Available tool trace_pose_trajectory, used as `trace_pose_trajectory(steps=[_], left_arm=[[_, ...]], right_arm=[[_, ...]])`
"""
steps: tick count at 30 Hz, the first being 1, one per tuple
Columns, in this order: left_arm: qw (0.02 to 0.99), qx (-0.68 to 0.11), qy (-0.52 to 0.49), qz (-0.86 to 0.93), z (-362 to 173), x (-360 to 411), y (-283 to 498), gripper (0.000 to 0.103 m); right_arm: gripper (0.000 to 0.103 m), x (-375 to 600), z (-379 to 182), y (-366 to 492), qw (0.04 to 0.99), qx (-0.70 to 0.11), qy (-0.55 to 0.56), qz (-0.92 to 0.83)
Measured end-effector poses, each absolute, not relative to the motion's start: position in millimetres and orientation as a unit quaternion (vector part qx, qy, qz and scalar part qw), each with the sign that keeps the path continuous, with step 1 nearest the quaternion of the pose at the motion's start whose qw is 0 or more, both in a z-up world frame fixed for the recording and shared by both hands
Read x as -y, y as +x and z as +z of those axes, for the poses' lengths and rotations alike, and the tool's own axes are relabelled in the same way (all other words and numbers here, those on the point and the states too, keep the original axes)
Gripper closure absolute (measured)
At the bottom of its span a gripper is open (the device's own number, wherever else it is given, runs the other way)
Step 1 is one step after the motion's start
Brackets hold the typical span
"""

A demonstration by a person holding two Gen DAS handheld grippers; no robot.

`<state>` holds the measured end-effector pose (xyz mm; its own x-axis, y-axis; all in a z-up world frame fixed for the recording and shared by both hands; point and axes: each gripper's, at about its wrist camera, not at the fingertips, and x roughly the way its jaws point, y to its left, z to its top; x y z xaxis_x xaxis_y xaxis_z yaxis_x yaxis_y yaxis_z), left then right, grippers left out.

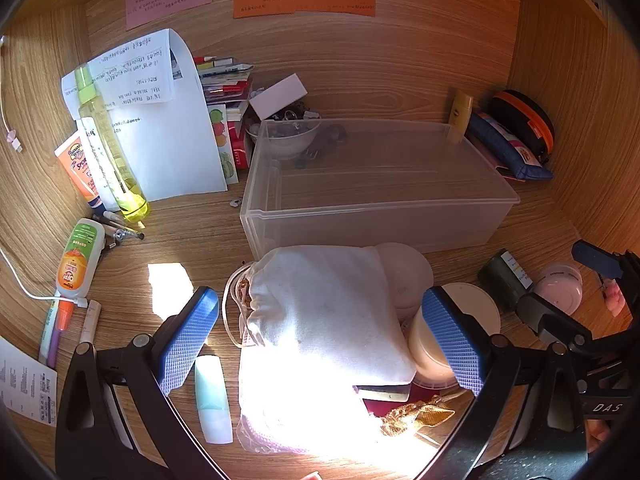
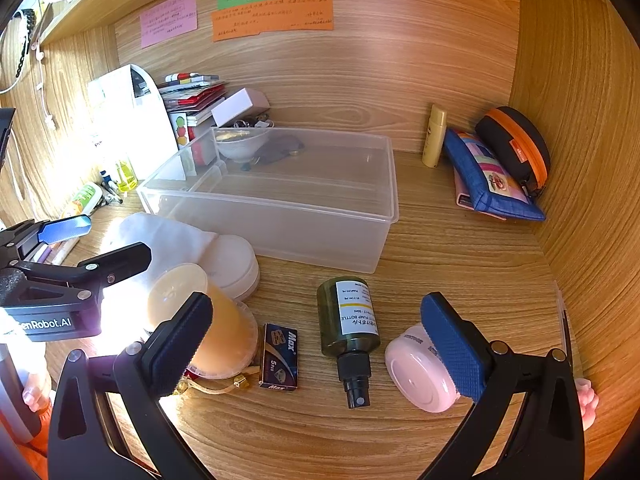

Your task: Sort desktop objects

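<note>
Two fisheye views look down onto a cluttered wooden desk inside a wood-walled alcove.

In the left wrist view, the left gripper (image 1: pixel 320 338) has its blue fingers spread wide, holding nothing. Between them lies a white cloth drawstring pouch (image 1: pixel 320 304), its gathered neck toward 9 o'clock. It looks soft and light and should crumple under pressure; the bunched neck or a fold in the middle seems the surest place to pinch. Strong sunlight washes out its near end, so that edge is hard to trace. A clear plastic bin (image 1: pixel 376 184), the likely destination, stands just beyond the pouch at 12 o'clock and appears empty.

In the right wrist view, the right gripper (image 2: pixel 316 344) is also wide apart and empty. Between its fingers a dark green pump bottle (image 2: pixel 347 320) lies on its side, nozzle toward 6 o'clock. It looks rigid, smooth and liable to roll; gripping across the body should hold best. At 3 o'clock a pink round jar (image 2: pixel 416 372) lies tipped, touching or just beside the right finger, partly hidden by it. At 9 o'clock sit a small dark box (image 2: pixel 280 358) marked "Max" and a cream-lidded tub (image 2: pixel 200 312), partly behind the left finger.

Whatever lies under the pouch is covered. The wall notes' writing is too small to read.
</note>
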<state>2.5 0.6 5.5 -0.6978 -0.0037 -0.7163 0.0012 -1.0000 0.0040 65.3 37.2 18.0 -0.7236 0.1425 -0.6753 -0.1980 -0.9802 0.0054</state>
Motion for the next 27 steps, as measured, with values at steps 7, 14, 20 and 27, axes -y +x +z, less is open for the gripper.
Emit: trace_pose_trajectory(steps=[7, 14, 20, 27], left_arm=[[0.002, 0.003, 0.387, -0.922, 7.1, 0.6, 4.6, 0.000], [0.001, -0.004, 0.386, -0.923, 8.1, 3.8, 7.1, 0.000], [-0.011, 0.007, 0.390, -0.921, 8.2, 7.0, 7.0, 0.000], [-0.039, -0.015, 0.409, -0.912, 4.4, 18.3, 5.7, 0.000]], right_arm=[[0.000, -35.3, 18.0, 65.9, 0.092, -0.039, -0.359, 0.928], [0.000, -33.8, 19.2, 67.9, 0.093, -0.036, -0.356, 0.929], [0.000, -38.5, 21.1, 71.0, 0.106, -0.032, -0.349, 0.931], [0.000, -41.7, 24.4, 76.4, 0.112, -0.028, -0.339, 0.934]])
